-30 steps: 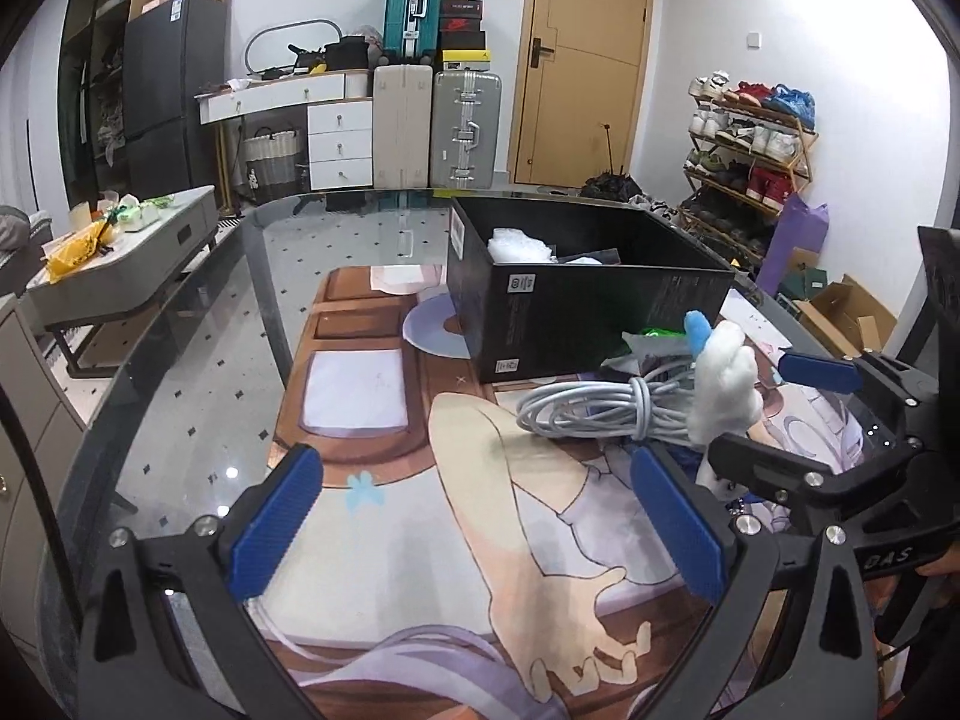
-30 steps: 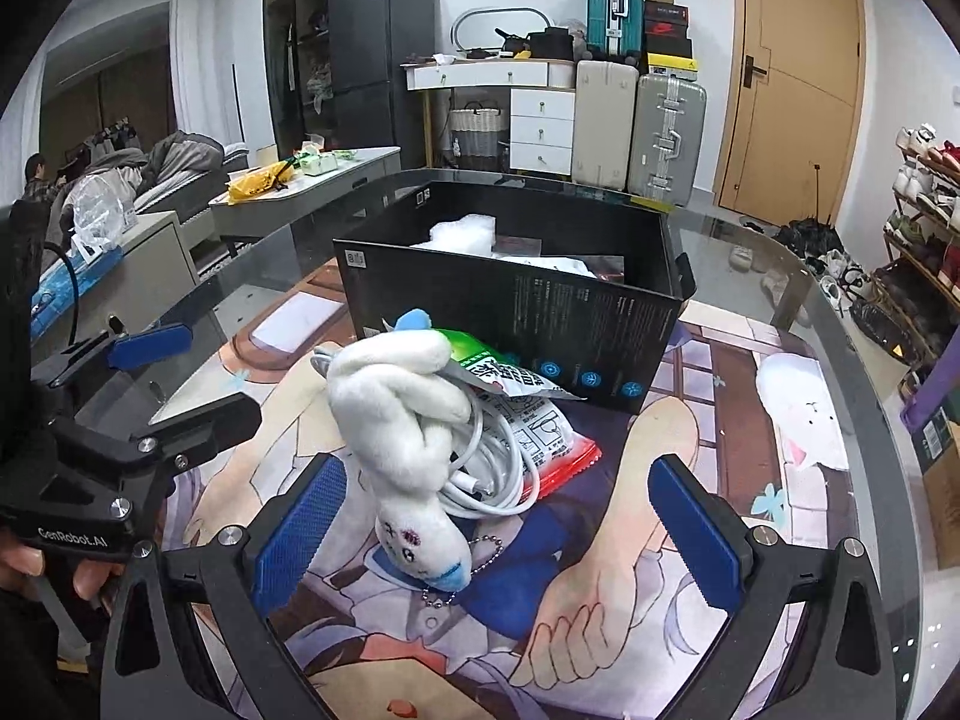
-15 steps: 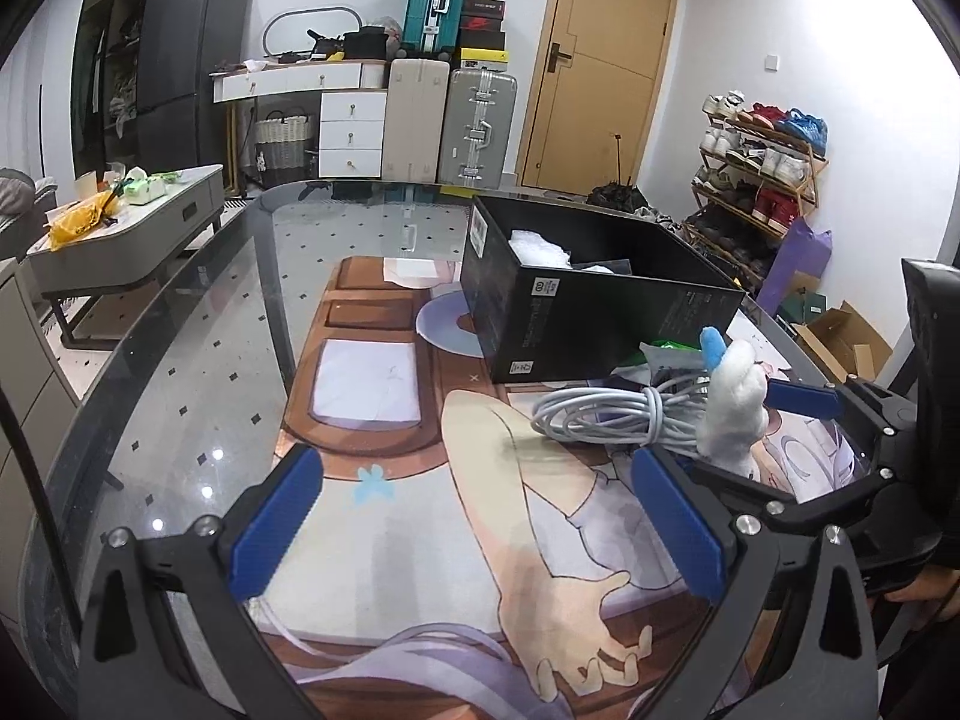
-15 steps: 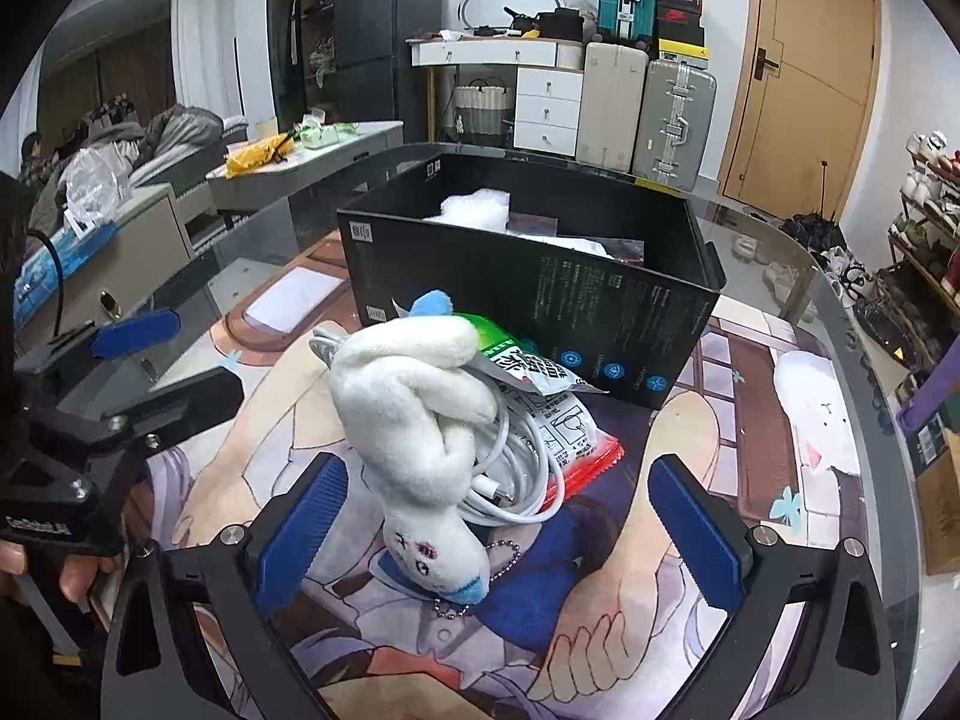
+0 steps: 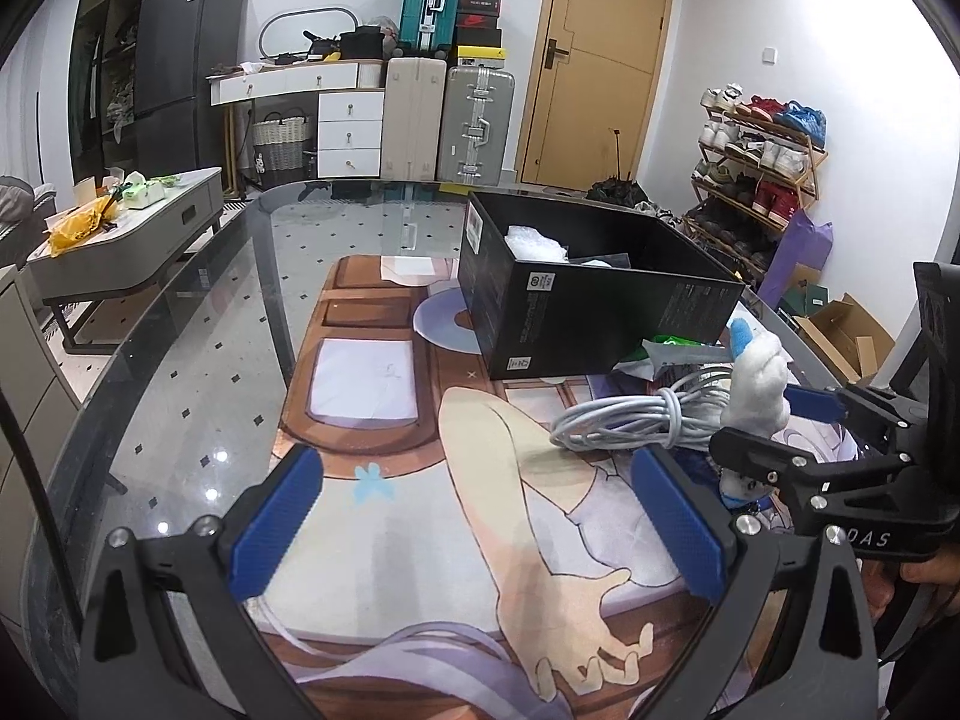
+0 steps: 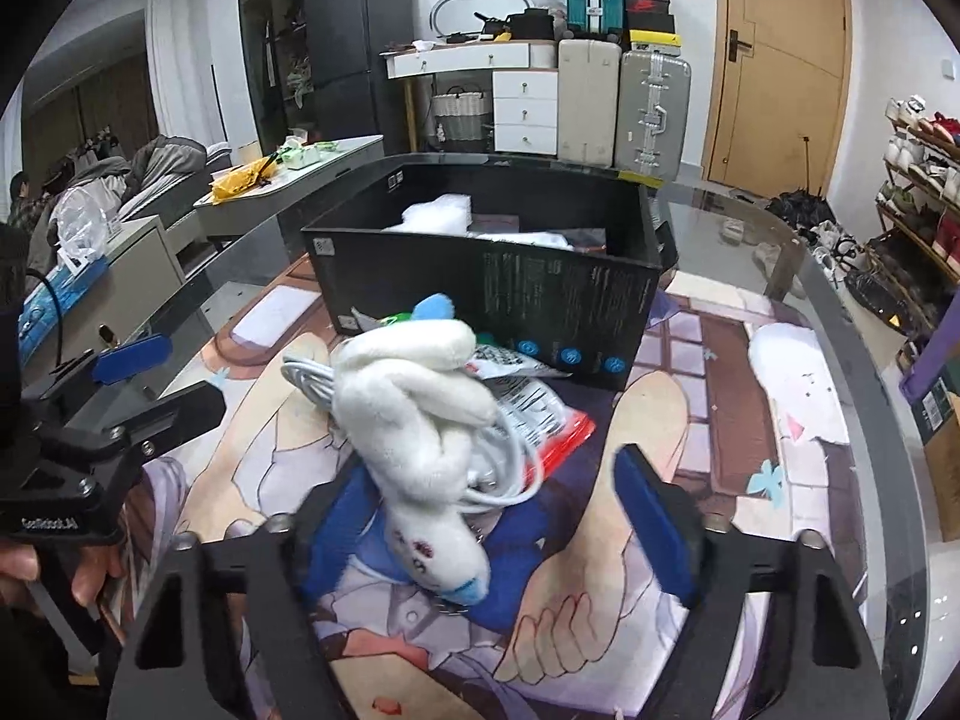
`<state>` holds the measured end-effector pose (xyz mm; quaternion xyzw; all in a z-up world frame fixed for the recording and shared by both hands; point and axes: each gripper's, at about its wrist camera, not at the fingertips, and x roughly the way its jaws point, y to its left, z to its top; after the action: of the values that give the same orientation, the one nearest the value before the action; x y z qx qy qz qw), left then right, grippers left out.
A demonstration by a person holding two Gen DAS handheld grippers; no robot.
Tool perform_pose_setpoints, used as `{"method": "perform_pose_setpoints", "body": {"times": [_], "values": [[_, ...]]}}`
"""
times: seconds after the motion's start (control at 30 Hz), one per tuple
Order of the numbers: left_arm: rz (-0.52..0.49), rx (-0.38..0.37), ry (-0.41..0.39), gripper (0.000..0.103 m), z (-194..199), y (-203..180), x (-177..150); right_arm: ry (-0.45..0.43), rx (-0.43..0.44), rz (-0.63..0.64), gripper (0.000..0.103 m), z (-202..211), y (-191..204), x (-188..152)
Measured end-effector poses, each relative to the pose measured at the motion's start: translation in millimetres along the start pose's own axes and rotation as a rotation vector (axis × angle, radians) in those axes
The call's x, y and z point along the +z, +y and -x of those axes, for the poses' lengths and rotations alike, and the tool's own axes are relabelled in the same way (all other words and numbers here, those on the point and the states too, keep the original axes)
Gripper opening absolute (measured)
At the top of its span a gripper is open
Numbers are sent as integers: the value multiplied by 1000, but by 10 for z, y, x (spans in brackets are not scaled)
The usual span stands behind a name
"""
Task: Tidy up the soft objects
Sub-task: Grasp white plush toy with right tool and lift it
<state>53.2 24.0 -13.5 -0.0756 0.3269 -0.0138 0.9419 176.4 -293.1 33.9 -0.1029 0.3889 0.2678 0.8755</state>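
A white plush toy (image 6: pixel 420 414) with blue tips lies on a coiled white cable (image 6: pixel 498 468) and a snack packet (image 6: pixel 528 402), in front of a black box (image 6: pixel 480 288). My right gripper (image 6: pixel 498 516) is open, its blue pads either side of the plush's lower end. In the left wrist view the plush (image 5: pixel 753 384) and cable (image 5: pixel 630 420) sit at right beside the box (image 5: pixel 588 312). My left gripper (image 5: pixel 480 516) is open and empty over the printed mat (image 5: pixel 420 516).
The box holds white bubble wrap (image 6: pixel 438 216). A white cloth (image 6: pixel 792 384) lies on the mat to the right. The glass table edge (image 5: pixel 150 324) curves along the left. Suitcases, drawers and a shoe rack stand behind.
My right gripper has moved forward and down, its pads now flanking the plush and closer together. The left gripper has drifted slightly back and left.
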Motion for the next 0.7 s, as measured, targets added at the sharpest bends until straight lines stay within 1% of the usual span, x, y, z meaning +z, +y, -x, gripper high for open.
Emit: {"method": "perform_pose_setpoints", "body": {"times": [0.07,0.27,0.47,0.5,0.6,0.67,0.7], "values": [[-1,1,0,103,1,-7,-3,4,-1,16,68,9,32,-22],[-3,0,1,103,2,-12,-10,-34,-22,50,68,117,119,-31],[-3,0,2,103,1,-12,-13,-51,-15,63,67,175,180,-9],[-3,-1,2,103,1,-11,-13,-56,-15,68,63,176,197,-13],[-4,-1,3,103,1,-13,-14,-54,-28,77,55,165,224,-6],[-4,-1,3,103,1,-13,-12,-49,-21,88,50,165,229,-4],[-4,-1,4,103,1,-13,-13,-47,-16,92,49,172,230,-6]]}}
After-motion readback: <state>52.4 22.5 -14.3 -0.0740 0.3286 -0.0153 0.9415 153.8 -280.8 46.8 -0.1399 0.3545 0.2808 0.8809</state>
